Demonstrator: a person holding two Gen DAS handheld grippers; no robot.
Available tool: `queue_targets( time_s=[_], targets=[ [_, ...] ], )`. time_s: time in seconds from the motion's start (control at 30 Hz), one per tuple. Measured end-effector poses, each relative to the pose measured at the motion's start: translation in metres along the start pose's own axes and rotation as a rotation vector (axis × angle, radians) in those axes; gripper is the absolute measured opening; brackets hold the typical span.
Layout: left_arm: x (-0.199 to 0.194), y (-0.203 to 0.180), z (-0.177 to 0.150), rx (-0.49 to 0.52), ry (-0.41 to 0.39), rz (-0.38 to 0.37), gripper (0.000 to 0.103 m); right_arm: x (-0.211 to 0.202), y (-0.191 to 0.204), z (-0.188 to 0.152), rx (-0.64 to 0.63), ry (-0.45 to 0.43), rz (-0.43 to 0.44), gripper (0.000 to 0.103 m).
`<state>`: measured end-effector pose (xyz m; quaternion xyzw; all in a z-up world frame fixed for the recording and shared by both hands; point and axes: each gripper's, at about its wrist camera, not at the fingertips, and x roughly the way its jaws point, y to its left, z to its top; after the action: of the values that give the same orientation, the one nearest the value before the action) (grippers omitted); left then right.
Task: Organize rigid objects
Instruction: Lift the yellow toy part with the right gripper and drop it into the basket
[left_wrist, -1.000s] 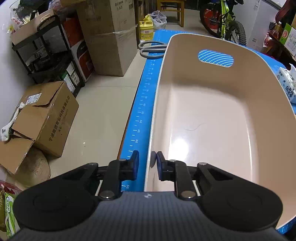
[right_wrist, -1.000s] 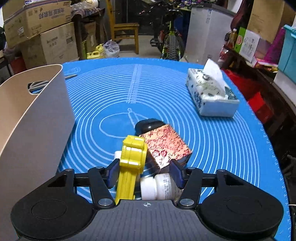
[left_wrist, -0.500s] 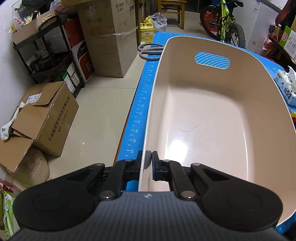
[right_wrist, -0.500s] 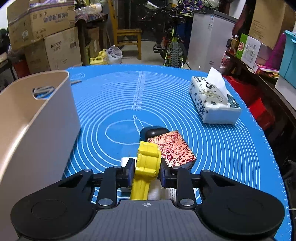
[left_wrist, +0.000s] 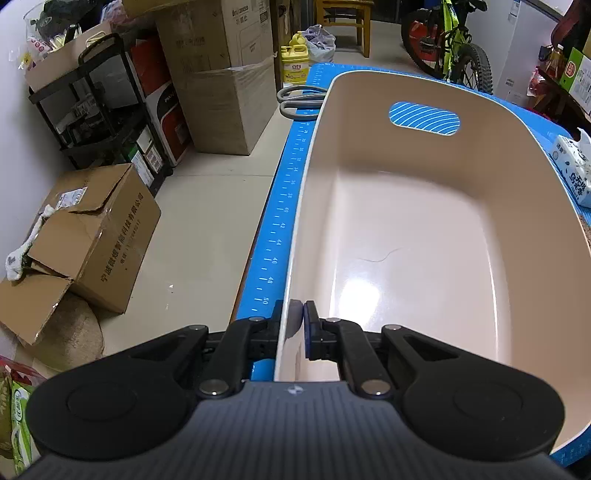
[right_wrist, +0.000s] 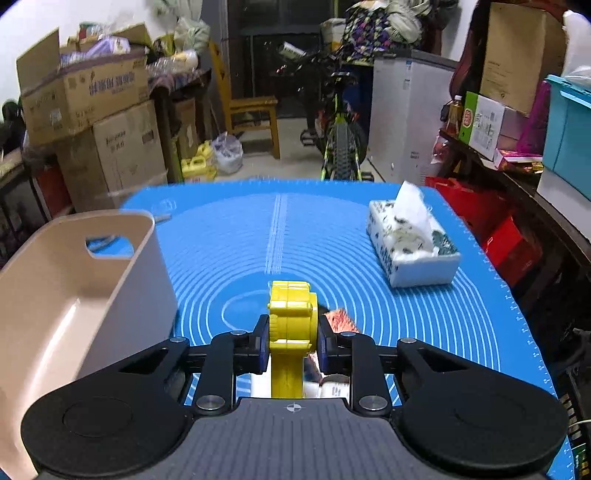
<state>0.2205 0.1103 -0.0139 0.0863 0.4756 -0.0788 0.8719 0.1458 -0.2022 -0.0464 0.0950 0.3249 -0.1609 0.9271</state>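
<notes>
Pinching beige bin (left_wrist: 424, 221) rim: left tongs (left_wrist: 295, 325); right tongs (right_wrist: 291, 332) clamping yellow toy (right_wrist: 291, 317).

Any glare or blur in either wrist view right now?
Left wrist: sharp, with a bright glare patch on the bin floor near the tongs. Right wrist: background boxes and bin wall smeared by motion blur; the yellow tool stays crisp. Both bend straight edges, fisheye.
</notes>
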Motion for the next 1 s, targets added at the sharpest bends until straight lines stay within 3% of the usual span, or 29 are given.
queue_targets(
  time_s=[0.27, 0.43, 1.0],
  targets=[
    [-0.001, -0.003, 0.0, 0.0, 0.002, 0.005, 0.012, -0.035, 0.004, 0.022, 0.025, -0.116, 0.044, 0.033],
    [-0.001, -0.002, 0.0, -0.004, 0.005, 0.006, 0.012, -0.051, 0.022, 0.035, 0.006, -0.165, 0.117, 0.033],
    [-0.001, -0.002, 0.0, 0.0, 0.008, 0.01, 0.012, -0.044, 0.136, 0.035, -0.175, -0.116, 0.285, 0.033]
  ],
)
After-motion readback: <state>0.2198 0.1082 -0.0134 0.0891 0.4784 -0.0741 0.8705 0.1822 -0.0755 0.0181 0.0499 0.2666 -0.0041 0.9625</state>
